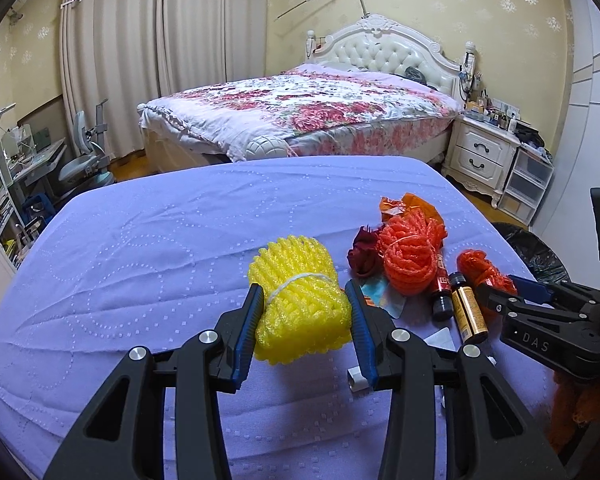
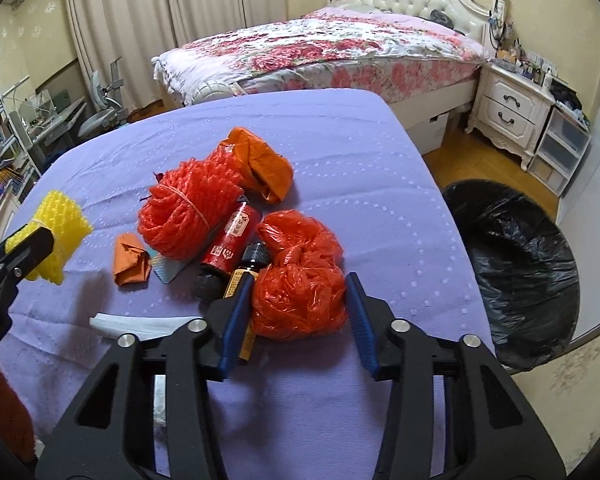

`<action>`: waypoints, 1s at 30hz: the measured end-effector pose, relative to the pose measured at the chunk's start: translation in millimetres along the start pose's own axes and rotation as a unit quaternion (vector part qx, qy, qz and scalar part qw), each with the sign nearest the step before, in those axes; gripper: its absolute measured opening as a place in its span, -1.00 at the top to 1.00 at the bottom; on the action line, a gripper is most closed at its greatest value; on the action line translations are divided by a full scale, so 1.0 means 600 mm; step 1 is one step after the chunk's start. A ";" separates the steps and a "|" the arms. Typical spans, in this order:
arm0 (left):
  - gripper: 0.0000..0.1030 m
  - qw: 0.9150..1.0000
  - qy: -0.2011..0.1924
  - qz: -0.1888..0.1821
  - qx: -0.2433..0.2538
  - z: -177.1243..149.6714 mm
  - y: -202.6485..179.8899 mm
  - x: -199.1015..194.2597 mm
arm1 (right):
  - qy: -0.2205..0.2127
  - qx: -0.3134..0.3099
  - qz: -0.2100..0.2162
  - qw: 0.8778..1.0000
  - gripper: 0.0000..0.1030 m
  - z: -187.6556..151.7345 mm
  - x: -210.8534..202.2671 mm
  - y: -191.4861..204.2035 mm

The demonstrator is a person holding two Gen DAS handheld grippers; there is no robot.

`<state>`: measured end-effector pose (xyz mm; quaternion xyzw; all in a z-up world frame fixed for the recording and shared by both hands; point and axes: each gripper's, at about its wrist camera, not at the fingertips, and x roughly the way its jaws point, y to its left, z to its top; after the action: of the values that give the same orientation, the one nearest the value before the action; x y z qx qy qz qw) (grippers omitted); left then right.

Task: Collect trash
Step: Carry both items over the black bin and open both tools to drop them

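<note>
On the purple-clothed table (image 1: 140, 240) lies a pile of trash. My left gripper (image 1: 303, 302) has its fingers on both sides of a yellow foam net bundle (image 1: 296, 300), touching it; the bundle also shows in the right wrist view (image 2: 56, 228). My right gripper (image 2: 296, 304) has its fingers around a crumpled orange plastic bag (image 2: 300, 284), also seen in the left wrist view (image 1: 484, 270). Beside it lie an orange foam net bundle (image 2: 184, 212), a red bottle (image 2: 230, 240) and a gold-labelled dark bottle (image 1: 468, 312).
A bin lined with a black bag (image 2: 516, 264) stands on the floor right of the table. An orange wrapper (image 2: 130, 260), a white paper strip (image 2: 140, 324) and an orange bag (image 2: 264, 160) also lie on the cloth. A bed (image 1: 300, 112) and nightstand (image 1: 480, 152) stand behind.
</note>
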<state>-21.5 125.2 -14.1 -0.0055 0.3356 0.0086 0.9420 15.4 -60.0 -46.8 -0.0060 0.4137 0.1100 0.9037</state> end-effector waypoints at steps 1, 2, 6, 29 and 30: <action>0.18 1.000 0.000 -0.002 -0.001 0.000 -0.001 0.001 | -0.001 -0.002 -0.001 1.000 0.18 0.001 0.000 0.002; 0.18 1.000 0.000 -0.004 -0.002 0.000 -0.002 0.001 | -0.003 -0.003 -0.001 1.000 0.19 0.001 -0.003 0.003; 0.18 1.000 -0.006 -0.014 -0.001 0.002 -0.012 -0.001 | -0.017 0.004 -0.005 1.000 0.21 0.002 -0.021 -0.006; 0.17 0.989 -0.050 -0.118 0.068 0.067 -0.236 0.038 | -0.095 0.075 -0.131 0.984 0.20 0.014 -0.099 -0.227; 0.17 0.989 -0.047 -0.120 0.070 0.068 -0.246 0.045 | -0.095 0.078 -0.134 0.983 0.20 0.013 -0.097 -0.235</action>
<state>28.2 -21.1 1.2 0.0202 0.2879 -0.1278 0.9489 13.1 -207.8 -9.6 0.0196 0.3286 -0.0445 0.9432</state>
